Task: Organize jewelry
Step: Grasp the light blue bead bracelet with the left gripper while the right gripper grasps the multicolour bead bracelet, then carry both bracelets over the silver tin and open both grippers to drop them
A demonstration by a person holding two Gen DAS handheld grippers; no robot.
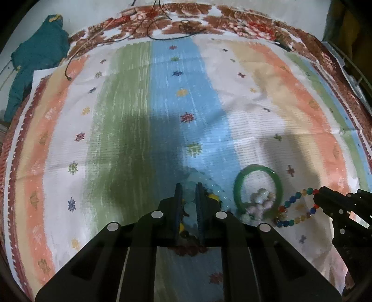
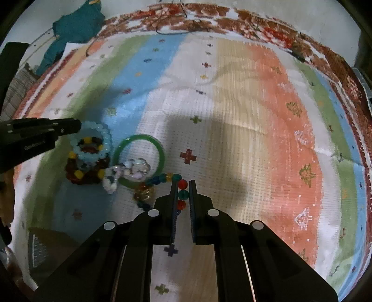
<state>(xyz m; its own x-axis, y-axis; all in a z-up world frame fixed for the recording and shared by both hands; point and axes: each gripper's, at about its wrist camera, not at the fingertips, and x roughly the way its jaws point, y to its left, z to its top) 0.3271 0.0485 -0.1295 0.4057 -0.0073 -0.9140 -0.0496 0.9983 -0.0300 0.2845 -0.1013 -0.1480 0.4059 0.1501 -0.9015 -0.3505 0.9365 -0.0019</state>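
A green bangle (image 2: 139, 160) lies on the striped cloth, also in the left wrist view (image 1: 257, 192). A pale pink-white bead bracelet (image 2: 126, 173) rests across its near edge. Left of it a light-blue bead bracelet (image 2: 93, 141) sits on a dark red and yellow bead bracelet (image 2: 86, 172). My right gripper (image 2: 182, 185) is shut on a multicoloured bead bracelet (image 2: 162, 180); it also shows in the left wrist view (image 1: 300, 209). My left gripper (image 1: 188, 188) has its jaws narrowly apart around the light-blue bracelet (image 1: 197, 176); whether it grips is unclear.
A striped, patterned cloth (image 1: 130, 116) covers the bed over a floral sheet (image 1: 232, 18). A teal garment (image 1: 39, 53) lies at the far left corner. Dark cords (image 1: 148, 25) trail along the far edge. A dark object (image 2: 44, 241) sits near left.
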